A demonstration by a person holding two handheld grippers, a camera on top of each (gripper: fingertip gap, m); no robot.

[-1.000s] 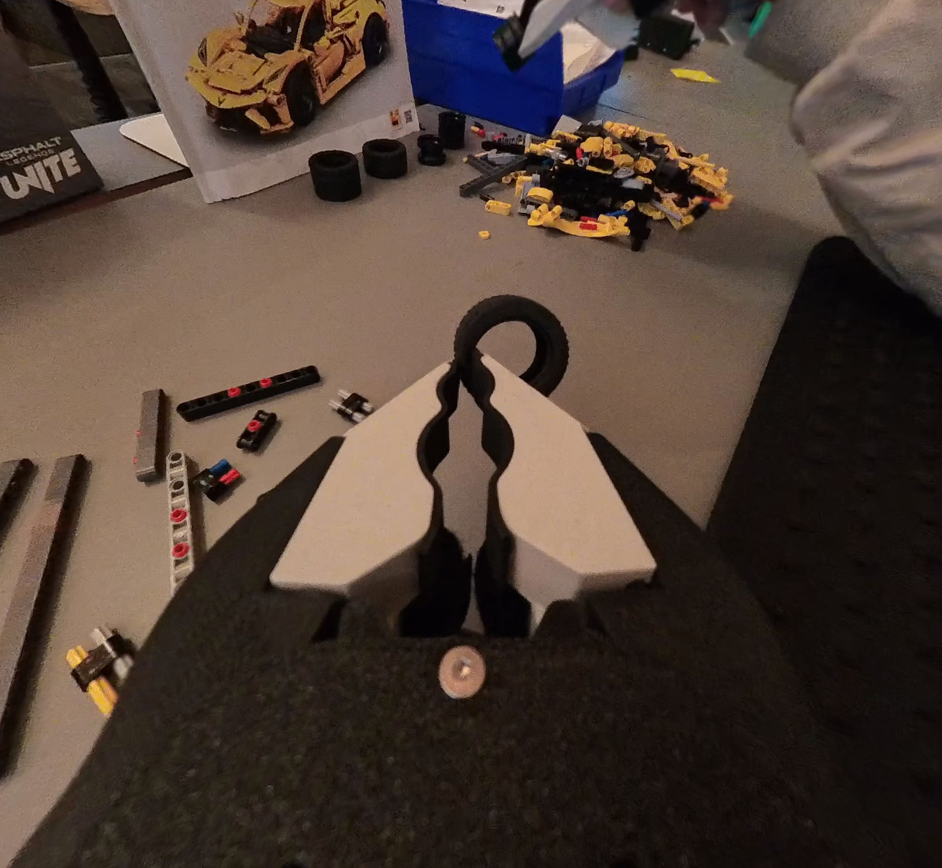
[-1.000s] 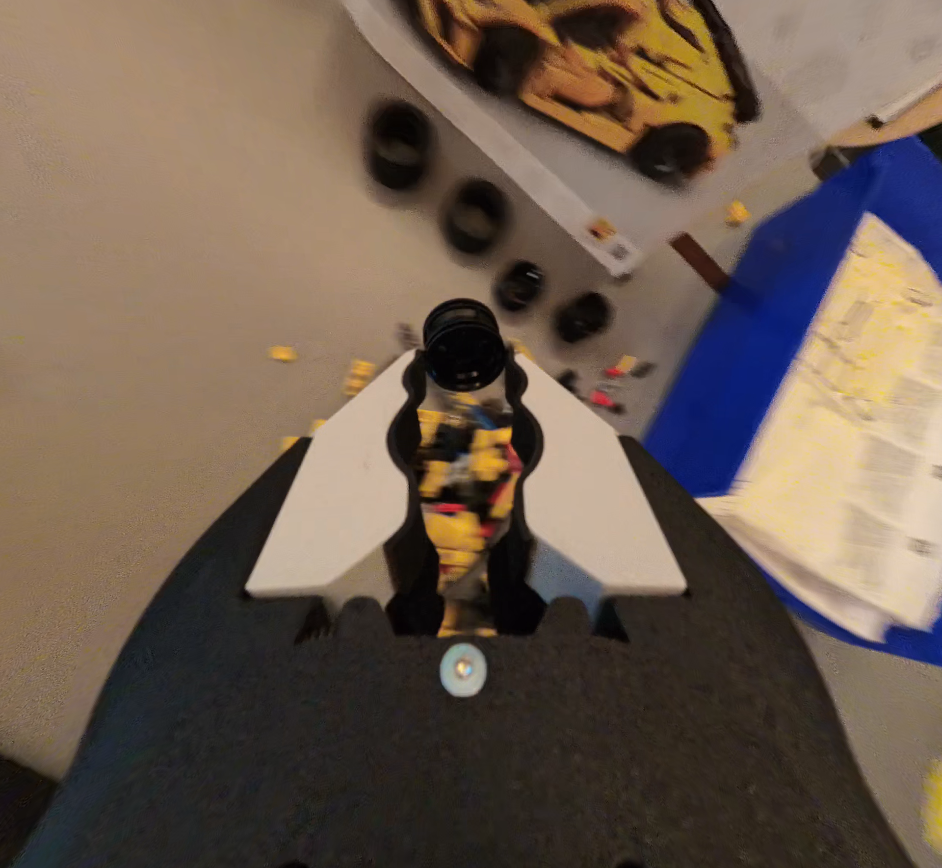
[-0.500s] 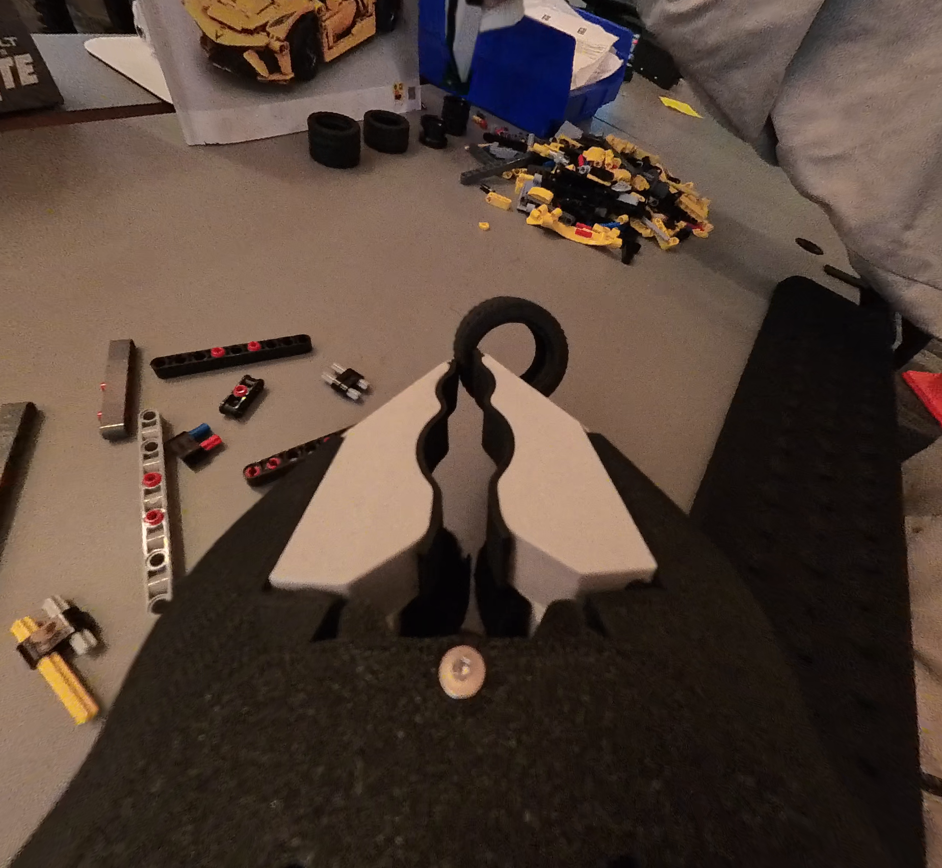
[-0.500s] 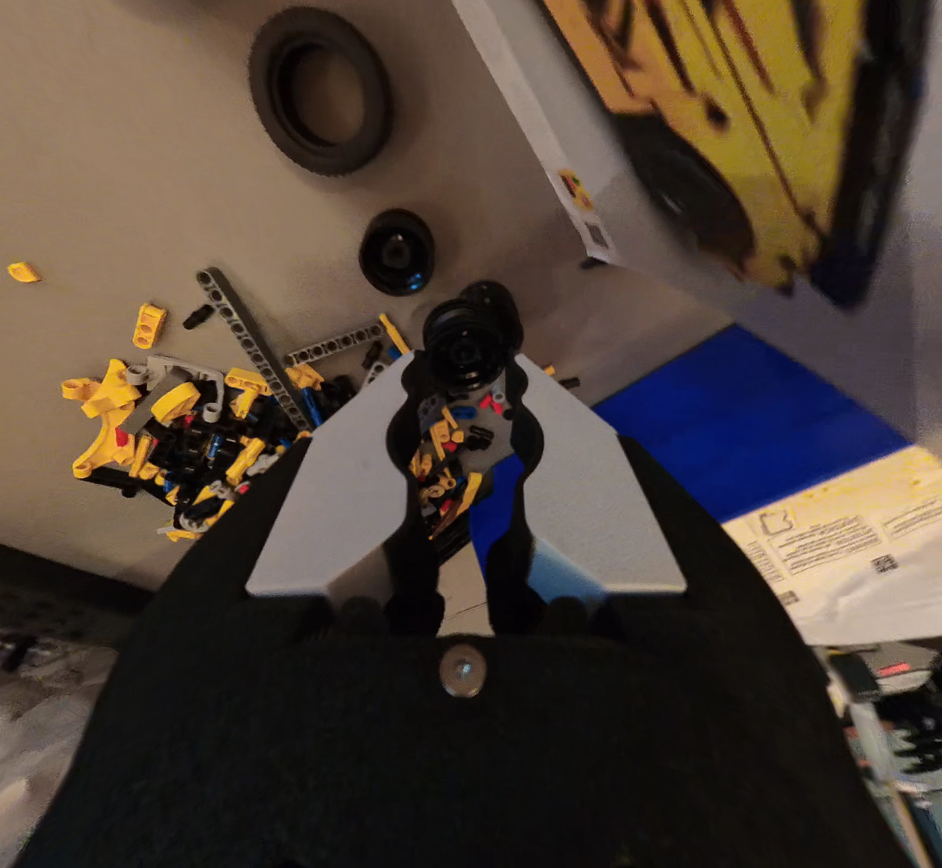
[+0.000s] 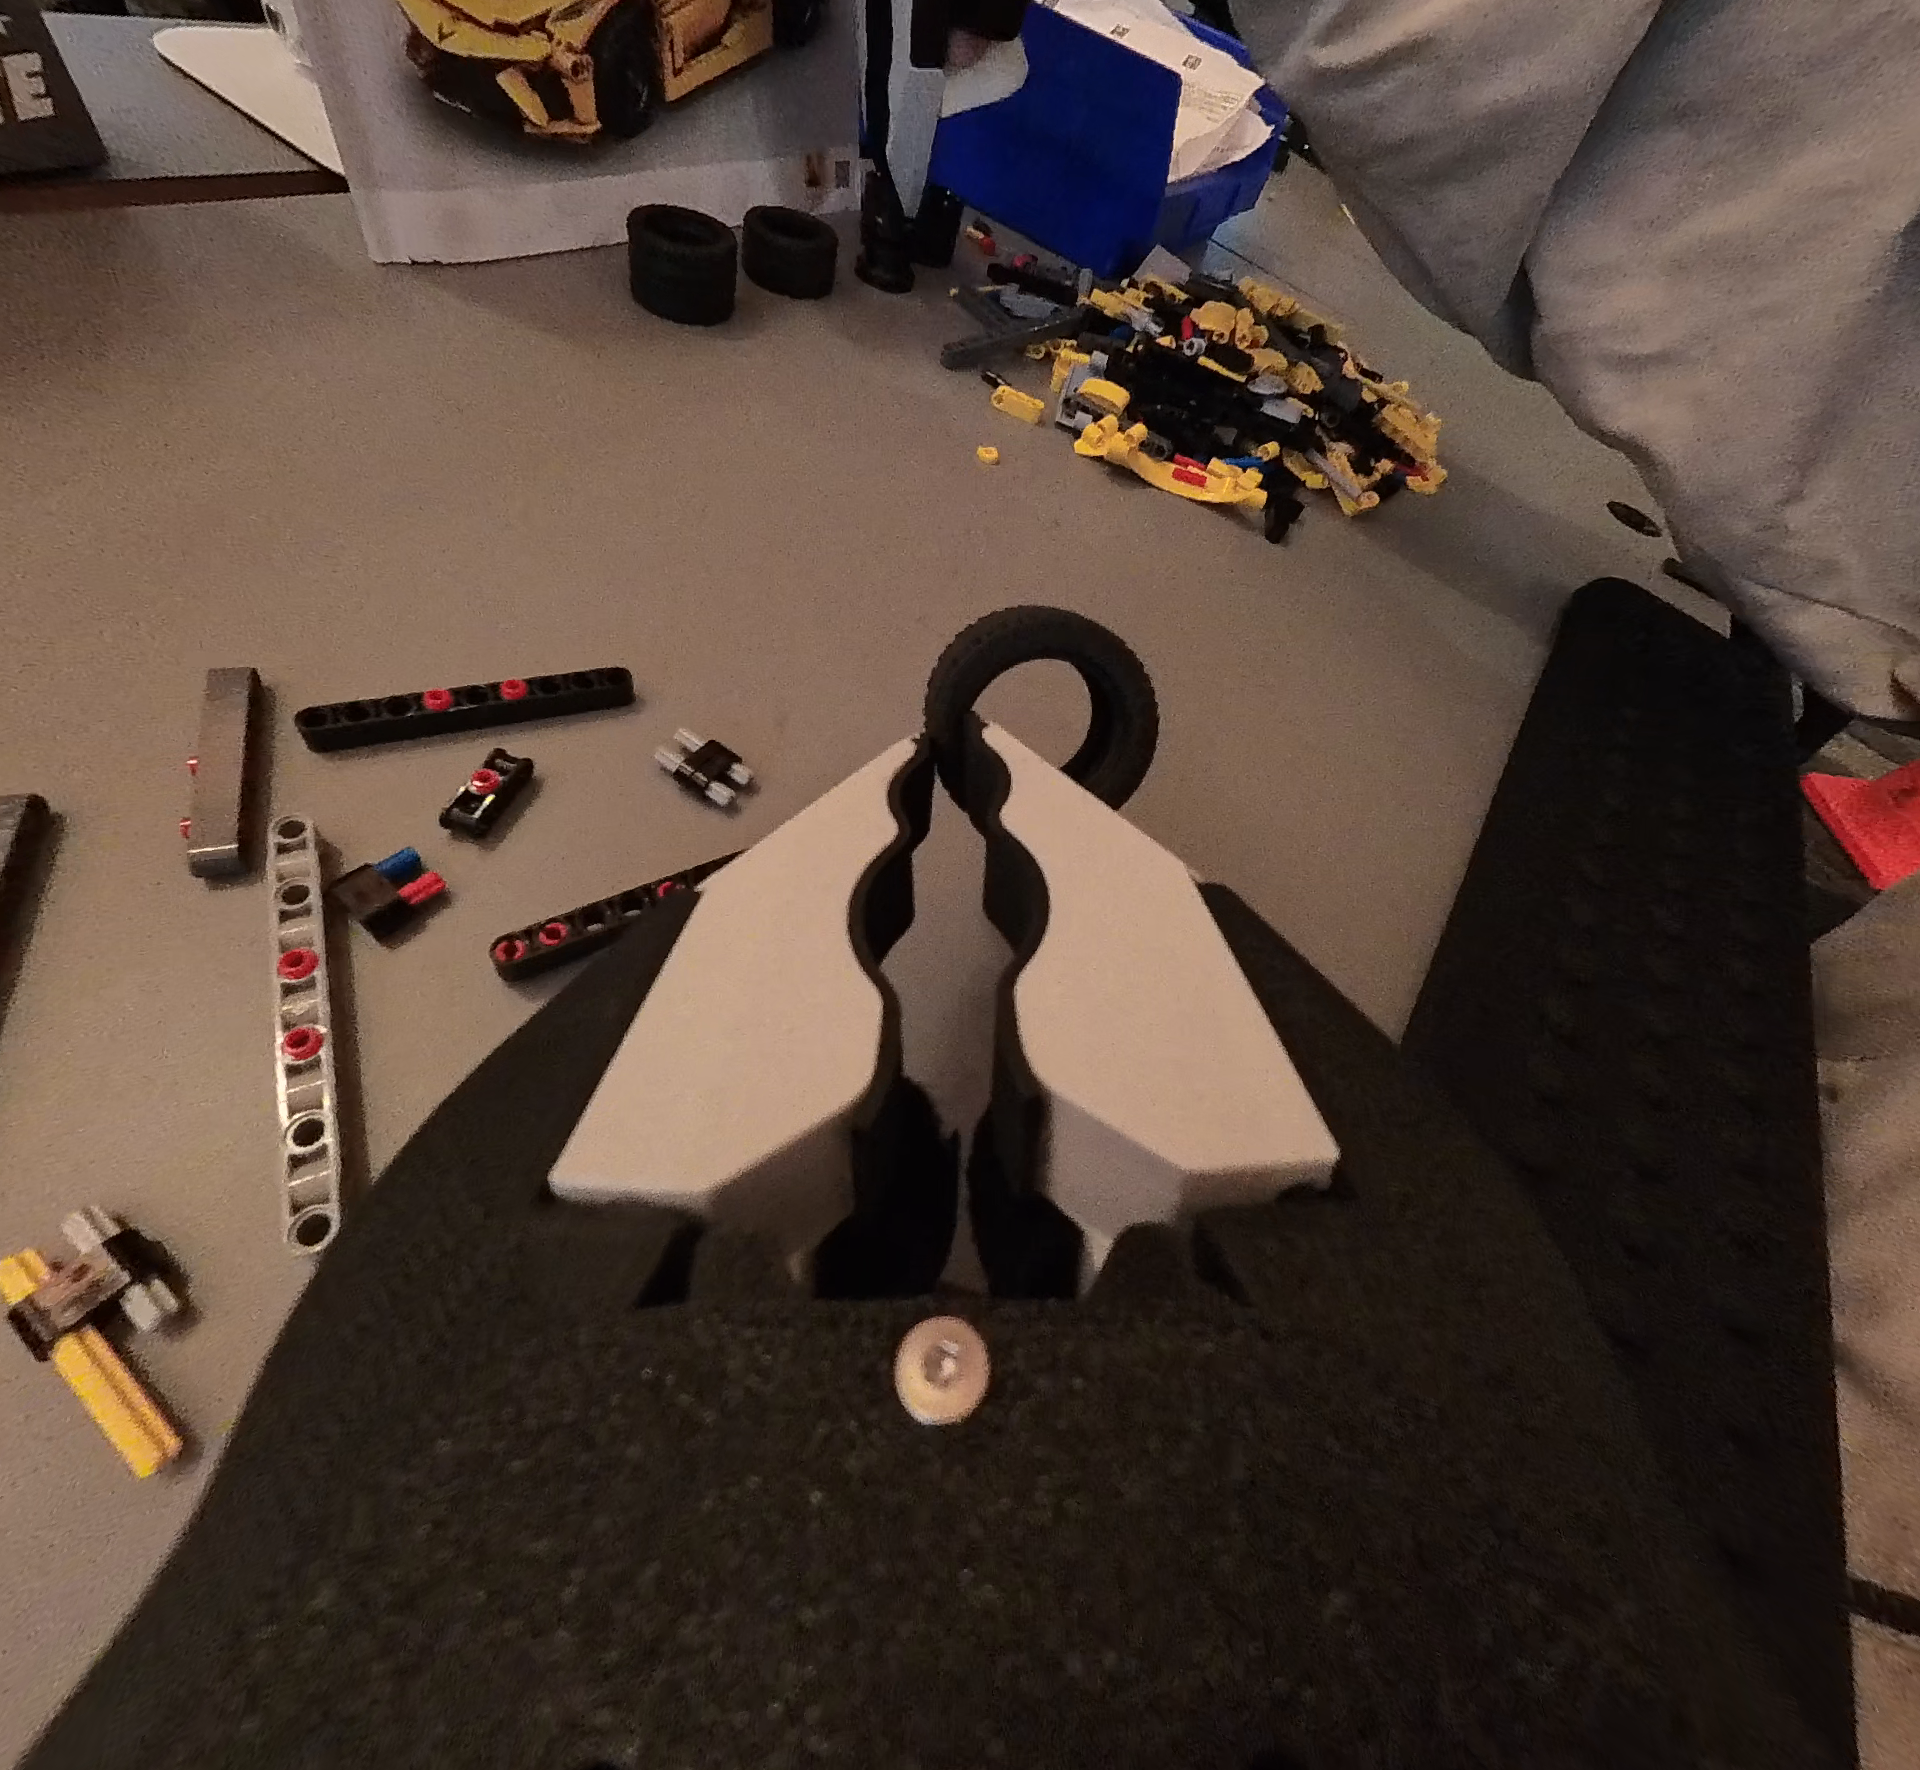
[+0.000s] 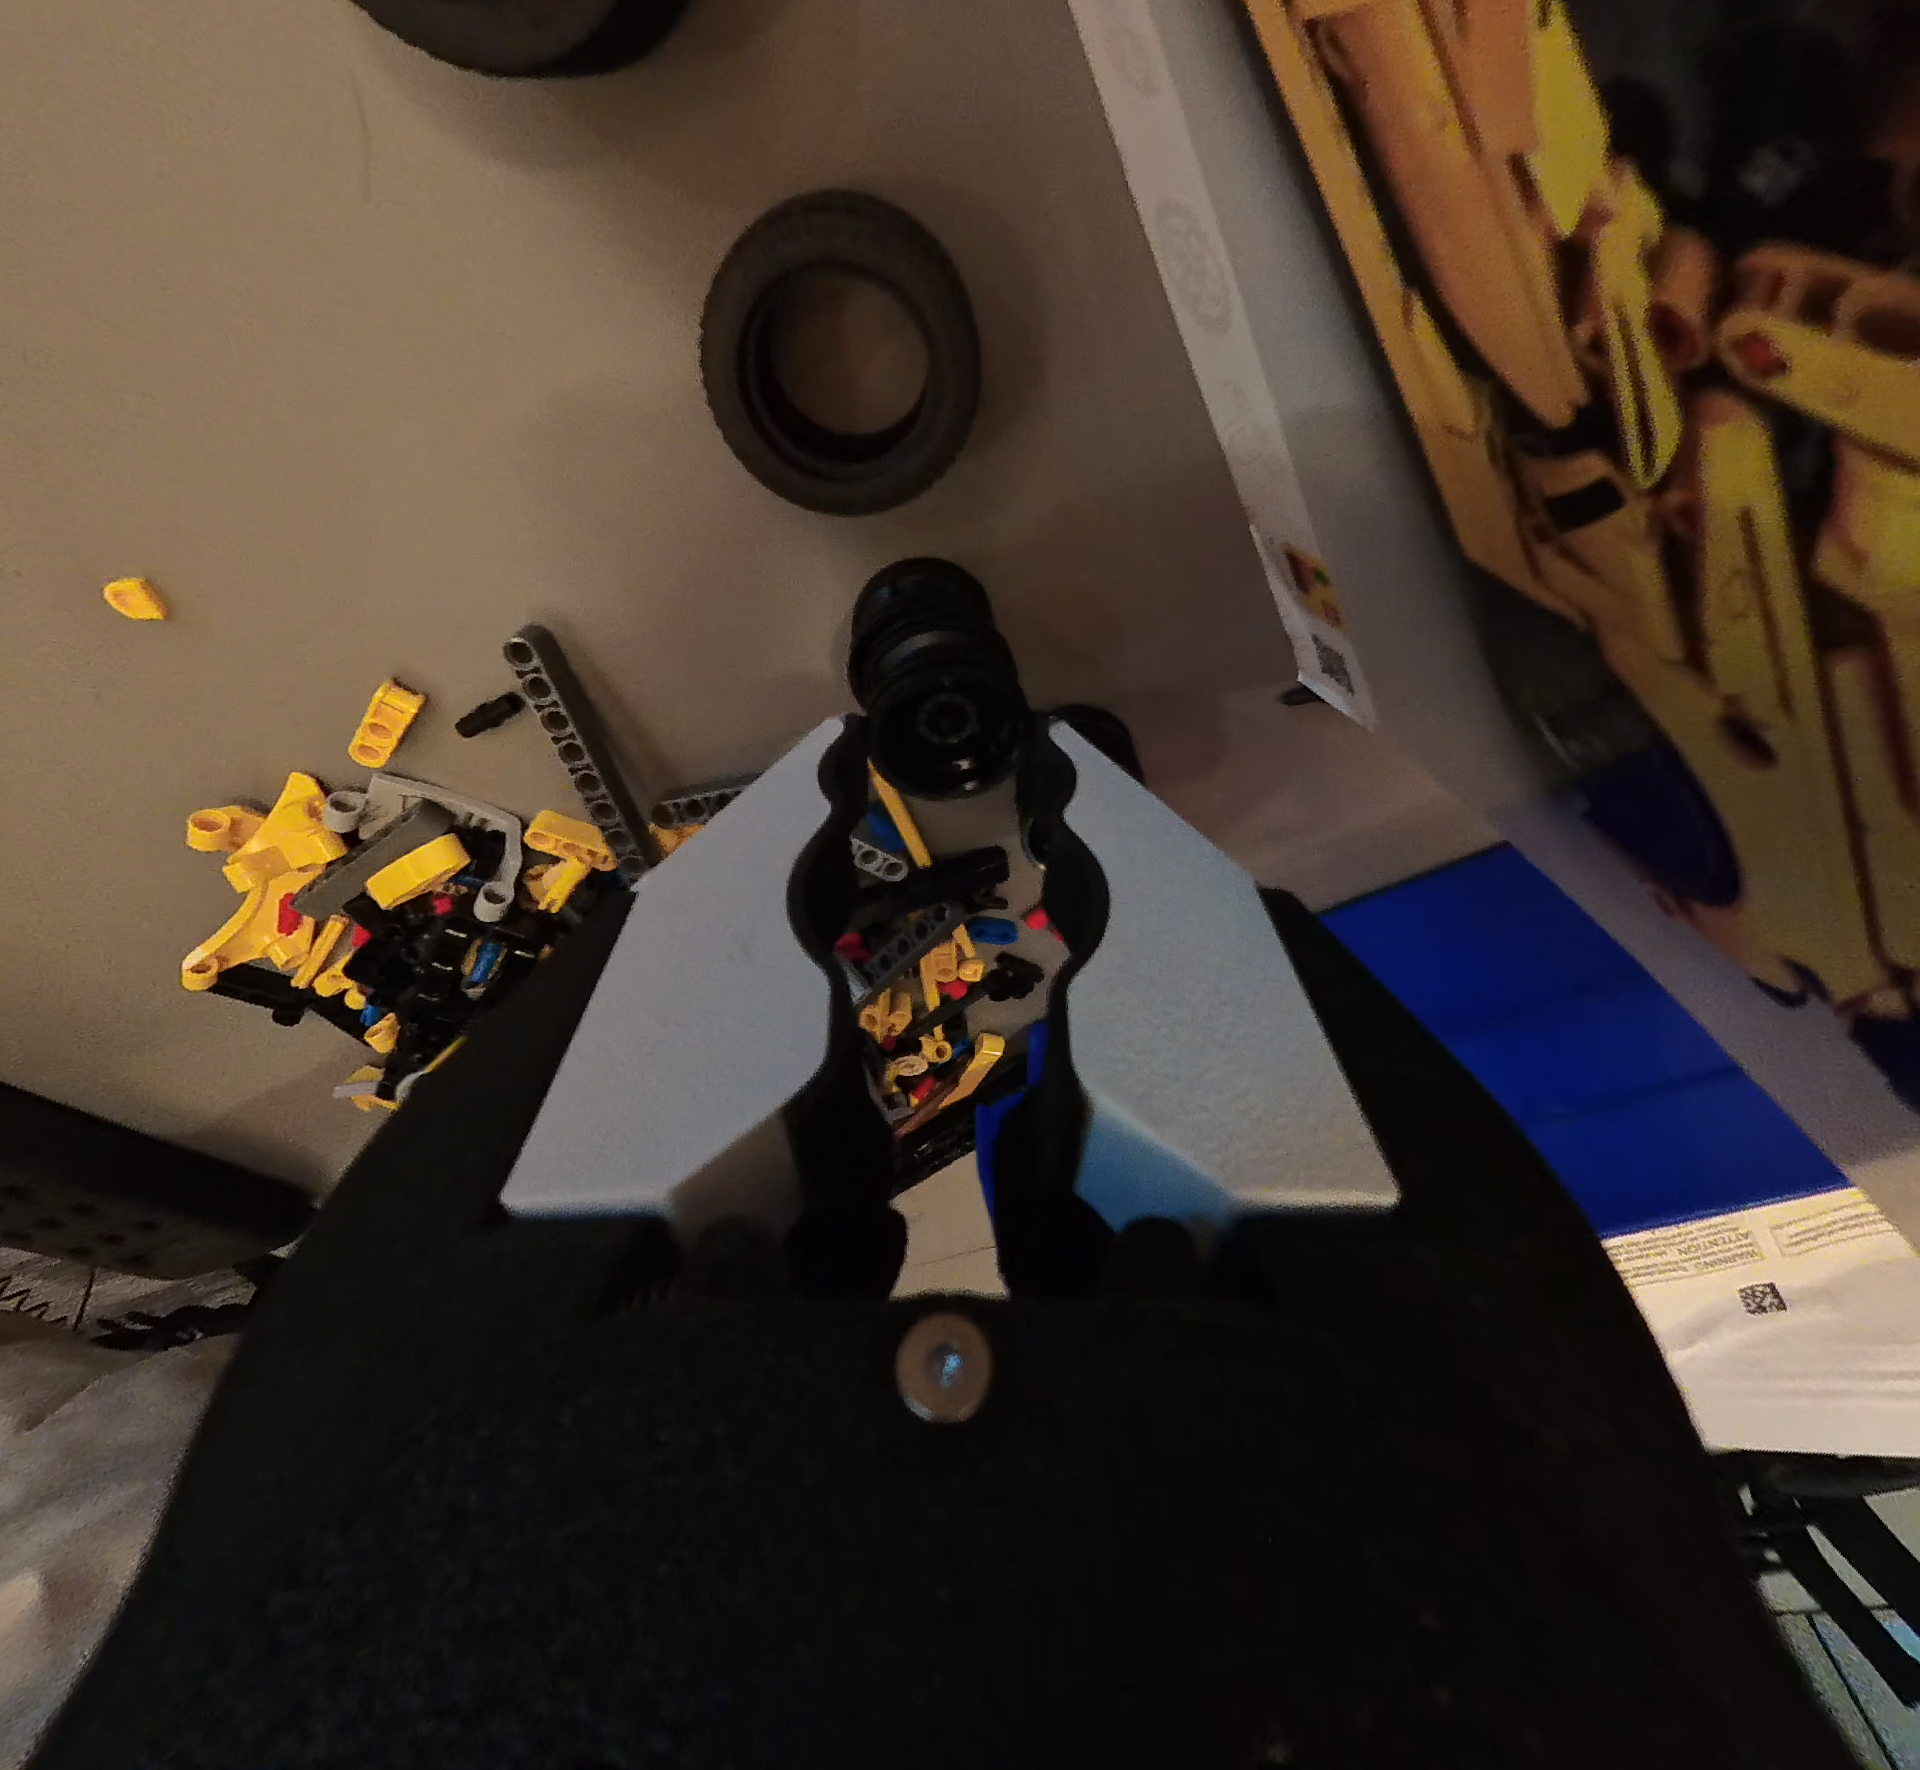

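1. Worktop (image 5: 623, 494): grey, with a car-picture booklet (image 5: 582, 47) and blue bin (image 5: 1081, 141) at its far edge.
2. Left gripper (image 5: 948, 735): fingers pinch a black tyre (image 5: 1101, 681) above the worktop's middle.
3. Right gripper (image 6: 940, 733): fingers clamp a black wheel hub (image 6: 935, 681) near the far edge, beside a loose tyre (image 6: 842, 349).

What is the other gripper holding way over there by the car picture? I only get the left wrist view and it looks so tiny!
Observer: The right wrist view shows it. The right gripper has its jaws shut on a small black wheel rim.
Operator: Which way is the rim facing?
Observer: Its round hub face points back toward the camera.
Operator: What is just past it?
Observer: A loose tyre lies flat on the table. It has no rim in it, because the table shows through its middle.
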